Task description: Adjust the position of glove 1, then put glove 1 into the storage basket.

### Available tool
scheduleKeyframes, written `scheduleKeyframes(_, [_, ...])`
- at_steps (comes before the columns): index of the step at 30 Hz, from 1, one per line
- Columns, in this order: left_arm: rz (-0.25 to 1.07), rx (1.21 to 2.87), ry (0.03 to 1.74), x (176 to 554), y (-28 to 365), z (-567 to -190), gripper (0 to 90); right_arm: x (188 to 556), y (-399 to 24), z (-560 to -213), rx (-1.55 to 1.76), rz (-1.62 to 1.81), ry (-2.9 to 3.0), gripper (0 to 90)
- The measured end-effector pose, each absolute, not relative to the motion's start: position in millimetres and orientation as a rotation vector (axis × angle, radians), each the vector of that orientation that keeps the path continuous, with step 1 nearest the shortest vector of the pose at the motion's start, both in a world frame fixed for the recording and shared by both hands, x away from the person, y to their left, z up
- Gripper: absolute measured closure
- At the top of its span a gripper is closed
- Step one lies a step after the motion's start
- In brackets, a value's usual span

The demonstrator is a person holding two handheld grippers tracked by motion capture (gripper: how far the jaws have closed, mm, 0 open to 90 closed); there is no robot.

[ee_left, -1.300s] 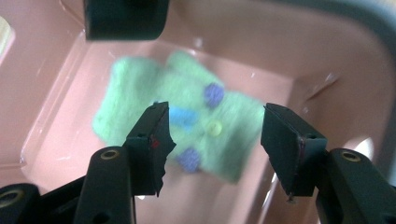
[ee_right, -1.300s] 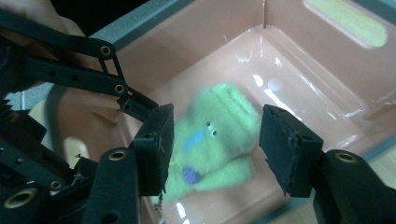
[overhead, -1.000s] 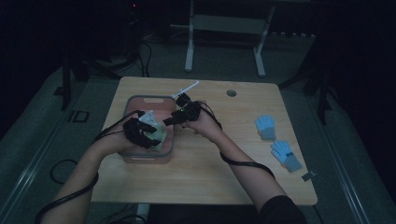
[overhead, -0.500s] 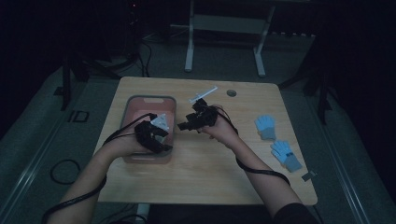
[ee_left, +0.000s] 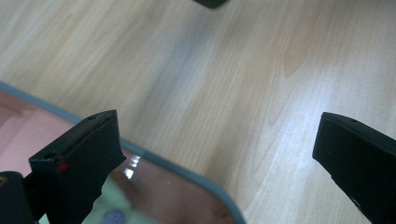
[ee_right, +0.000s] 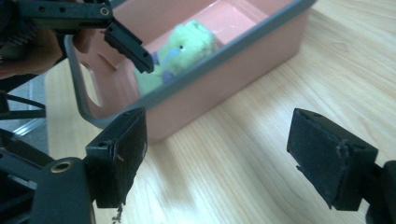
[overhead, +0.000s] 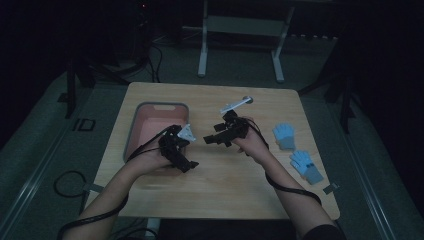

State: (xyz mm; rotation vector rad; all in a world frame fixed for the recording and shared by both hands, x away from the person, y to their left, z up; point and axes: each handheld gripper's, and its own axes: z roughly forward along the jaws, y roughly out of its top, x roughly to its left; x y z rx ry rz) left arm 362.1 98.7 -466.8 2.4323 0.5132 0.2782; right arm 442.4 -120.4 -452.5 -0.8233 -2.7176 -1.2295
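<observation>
Bin [overhead: 131, 131] on table's [overhead: 210, 195] left, perhaps gloves [overhead: 298, 150] at right edge

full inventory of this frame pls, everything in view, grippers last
table: 1, light wood, centre.
bin: 1, pink with grey rim, table's left half.
soft item: 1, green with bluish patches, lying inside the bin.
gloves: 2, light blue with grey cuffs, right part of the table.
small round object: 1, grey, far side of the table.
stand: 1, pale metal frame, floor beyond the table.
left gripper: 1, black, jaws open, by the bin's near right corner.
right gripper: 1, black, jaws open, over mid-table.
</observation>
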Motion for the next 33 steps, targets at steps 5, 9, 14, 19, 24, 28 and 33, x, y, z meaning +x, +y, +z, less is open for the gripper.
scheduleKeyframes(5, [0.312,2.433,0.449,356.1,90.2,-473.2,1.7,438.7,-137.3,-452.7,-0.825,-1.255,-2.772,20.4])
scheduleKeyframes(9, [0.288,2.425,0.422,352.3,83.4,-476.1,1.8,434.7,-152.5,-452.8,-0.858,-1.209,-2.755,19.1])
scheduleKeyframes(14, [0.278,2.400,0.386,345.7,74.4,-478.6,1.8,425.5,-170.9,-454.5,-0.846,-1.246,-2.770,12.1])
scheduleKeyframes(19, [0.285,2.398,0.344,334.4,63.6,-481.9,1.8,419.4,-190.3,-455.9,-0.861,-1.317,-2.781,14.9])
scheduleKeyframes(24, [0.264,2.391,0.309,325.0,52.5,-487.9,1.8,416.9,-212.5,-457.6,-0.901,-1.326,-2.847,25.4])
scheduleKeyframes(28, [0.230,2.390,0.288,321.8,45.5,-498.7,1.8,416.3,-234.8,-463.4,-0.961,-1.293,-2.883,38.9])
scheduleKeyframes(33, [0.215,2.387,0.291,319.3,41.2,-511.7,1.8,414.6,-250.7,-468.2,-1.011,-1.264,-2.923,44.5])
